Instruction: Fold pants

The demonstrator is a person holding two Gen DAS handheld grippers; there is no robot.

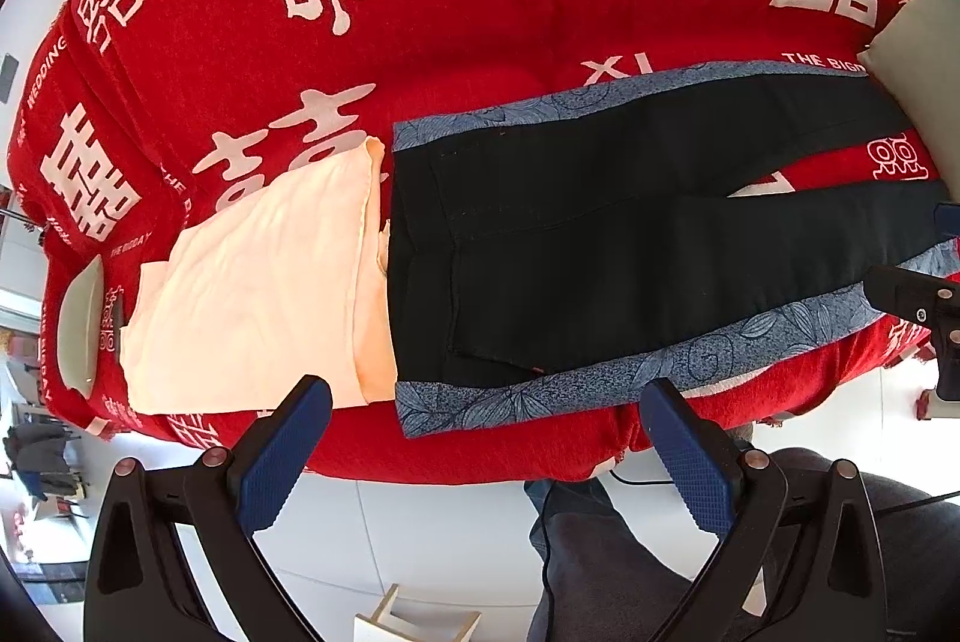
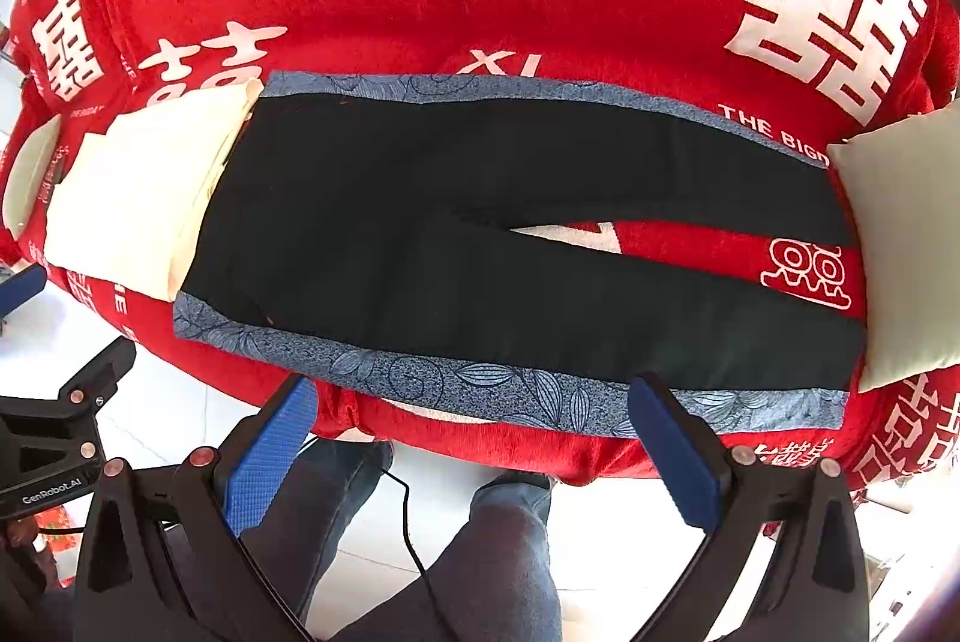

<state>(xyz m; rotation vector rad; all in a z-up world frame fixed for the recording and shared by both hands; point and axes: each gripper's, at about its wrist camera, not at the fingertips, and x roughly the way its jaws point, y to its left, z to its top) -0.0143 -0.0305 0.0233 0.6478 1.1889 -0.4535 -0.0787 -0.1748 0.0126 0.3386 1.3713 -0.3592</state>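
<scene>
Black pants [image 1: 600,246] with blue-grey patterned side stripes lie flat on the red sofa, waist to the left and legs spread apart to the right; they also show in the right wrist view [image 2: 480,234]. My left gripper [image 1: 489,402] is open and empty, held above the sofa's front edge near the waist's near corner. My right gripper [image 2: 471,402] is open and empty, held just off the near leg's patterned stripe [image 2: 510,390]. The right gripper's body [image 1: 918,294] shows at the right edge of the left wrist view.
A folded cream garment [image 1: 258,294] lies left of the pants' waist, touching it. A pale cushion [image 2: 900,246] sits at the leg ends on the right, another [image 1: 78,324] at the sofa's left end. The person's legs and a cable [image 2: 414,522] are below on the white floor.
</scene>
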